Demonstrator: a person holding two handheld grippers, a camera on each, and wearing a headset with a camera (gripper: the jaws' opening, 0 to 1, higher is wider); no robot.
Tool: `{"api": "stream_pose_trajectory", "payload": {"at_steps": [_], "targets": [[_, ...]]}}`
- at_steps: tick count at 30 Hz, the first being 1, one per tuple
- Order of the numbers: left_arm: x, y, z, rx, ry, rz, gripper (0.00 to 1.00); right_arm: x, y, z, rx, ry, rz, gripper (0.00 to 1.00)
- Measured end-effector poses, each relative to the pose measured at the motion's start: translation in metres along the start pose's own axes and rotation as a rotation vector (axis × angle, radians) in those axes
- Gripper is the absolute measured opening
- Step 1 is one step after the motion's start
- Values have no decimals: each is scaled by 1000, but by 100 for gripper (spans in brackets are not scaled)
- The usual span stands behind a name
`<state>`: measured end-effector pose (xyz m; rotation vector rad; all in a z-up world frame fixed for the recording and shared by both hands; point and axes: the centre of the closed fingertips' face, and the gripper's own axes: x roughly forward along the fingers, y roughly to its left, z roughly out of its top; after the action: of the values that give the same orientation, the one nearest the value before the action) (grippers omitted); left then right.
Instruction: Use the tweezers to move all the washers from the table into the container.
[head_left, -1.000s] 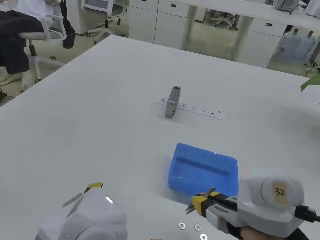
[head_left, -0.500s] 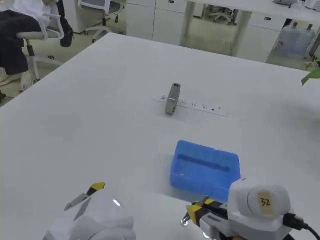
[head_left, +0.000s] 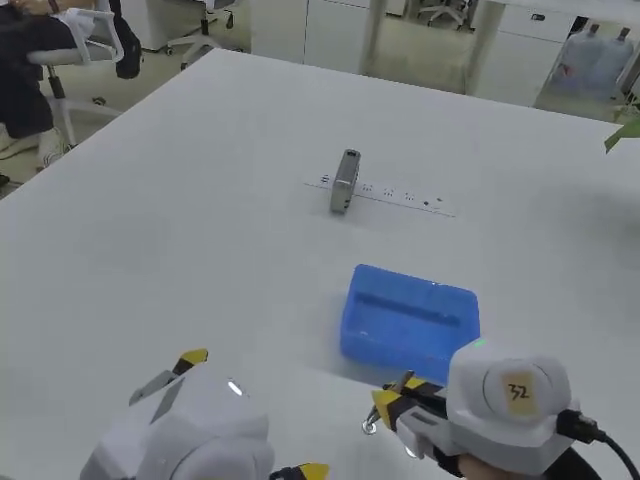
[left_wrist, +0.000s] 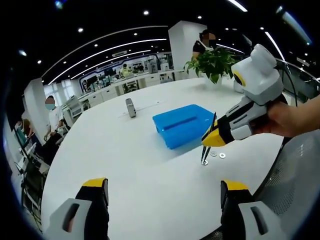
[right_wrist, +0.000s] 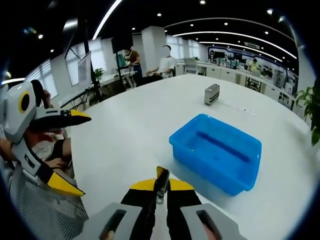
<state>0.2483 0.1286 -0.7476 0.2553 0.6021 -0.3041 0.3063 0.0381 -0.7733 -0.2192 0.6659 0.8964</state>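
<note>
Two small silver washers (left_wrist: 218, 155) lie side by side on the white table (head_left: 200, 200), near the right edge and just on the near side of the blue rectangular plastic container (head_left: 410, 292). In the left gripper view the container (left_wrist: 182, 125) sits just beyond them, a little to the left.

The right gripper (head_left: 393, 403) hovers over this near right spot, its jaws pressed together and clamped on the thin metal tweezers (left_wrist: 205, 153). The tweezers slant down from the yellow jaw tips, and their points are at the tabletop just left of the two washers. Whether they pinch a washer cannot be told. In the right gripper view the tweezers (right_wrist: 161, 179) stick out between the closed jaws of the right gripper (right_wrist: 161, 186), with the container (right_wrist: 217, 147) ahead and to the right.

The left gripper (head_left: 250, 412) is at the near left, above bare table, its jaws spread wide apart and holding nothing (left_wrist: 162, 186).

Farther off, near the middle of the table, a small grey upright block (head_left: 345, 180) stands on the left end of a thin white strip with dark marks (head_left: 400, 195).
</note>
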Motion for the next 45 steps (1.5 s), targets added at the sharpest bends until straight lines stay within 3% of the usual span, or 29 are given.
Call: {"api": "stream_pose_trajectory", "payload": {"at_steps": [11,22,29,37,41,45], "targets": [[1,-2,-2,10,12,-9,95,-1,-4,1,25,5,-7,2],[1,-2,-2,18,16,-6,95,-21,-18,34,30,-74,-37,2],[2,-2,-5,25,28,-6,94,-32,-38,62,11,-135,-82,2],[2,-1,-5,16,31,-4,94,-30,-64,82,26,-176,-124,2],[2,-1,-6,18,36,-4,94,-22,-78,83,27,-175,-149,2],[3,-1,-7,21,41,-3,93,-7,-88,69,58,-136,-160,2]]}}
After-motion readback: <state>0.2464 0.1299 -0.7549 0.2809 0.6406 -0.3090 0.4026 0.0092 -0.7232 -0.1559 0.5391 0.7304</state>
